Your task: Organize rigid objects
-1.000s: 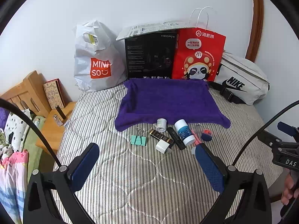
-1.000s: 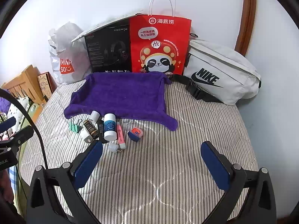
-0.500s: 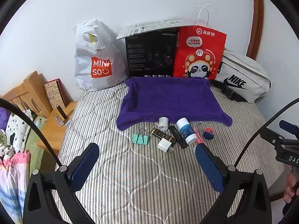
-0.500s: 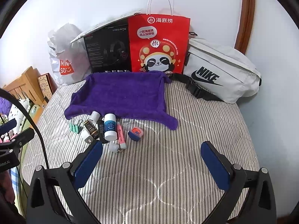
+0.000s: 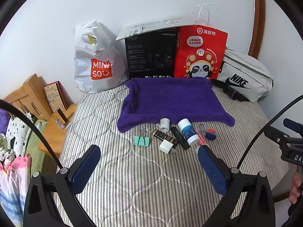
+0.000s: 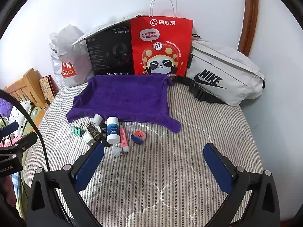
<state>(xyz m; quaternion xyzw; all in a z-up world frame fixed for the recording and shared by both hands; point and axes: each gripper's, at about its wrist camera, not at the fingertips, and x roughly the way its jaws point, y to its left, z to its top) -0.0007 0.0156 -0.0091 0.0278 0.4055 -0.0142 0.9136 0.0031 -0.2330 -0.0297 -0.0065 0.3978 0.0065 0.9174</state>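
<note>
Both grippers wide open, nothing held: left gripper (image 5: pixel 147 162), right gripper (image 6: pixel 153 162), both hovering over the striped bed (image 6: pixel 170 170). Purple towel (image 6: pixel 125 98) lies flat toward the wall. Small items are clustered just in front of its near edge: green clip (image 5: pixel 141 140), white roll (image 5: pixel 164 124), black-gold tube (image 5: pixel 162 135), blue-white bottle (image 5: pixel 188 131), pink tube (image 6: pixel 123 135), blue-orange tin (image 6: pixel 138 135). None on the towel. Behind it: white bag (image 5: pixel 94 60), black box (image 5: pixel 151 54), red bag (image 5: pixel 200 53), waist bag (image 6: pixel 223 71).
</note>
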